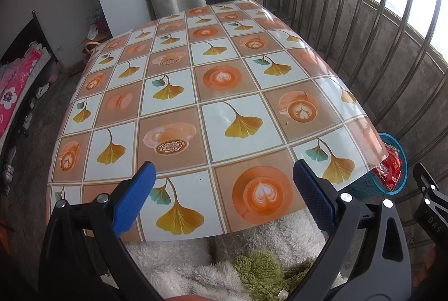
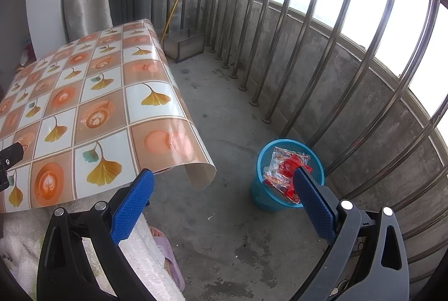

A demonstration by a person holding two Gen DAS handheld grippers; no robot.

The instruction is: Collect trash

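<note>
A blue mesh waste basket [image 2: 263, 197] stands on the concrete floor right of the table, holding red and clear plastic wrappers [image 2: 282, 166]. In the left wrist view the same basket [image 1: 366, 189] peeks out past the table's right edge. My left gripper [image 1: 224, 175] hangs open over the near edge of the table [image 1: 201, 94], nothing between its blue pads. My right gripper [image 2: 224, 183] is open too, held over the floor between table and basket, empty. I see no loose trash on the patterned tablecloth.
A metal railing [image 2: 322, 54] and low concrete wall run along the right. The tablecloth corner [image 2: 201, 175] curls off the table edge. A person's white fleece garment [image 1: 196, 259] and a slippered foot [image 2: 168, 253] are below. A metal dustpan [image 2: 182, 46] and broom stand at the far end.
</note>
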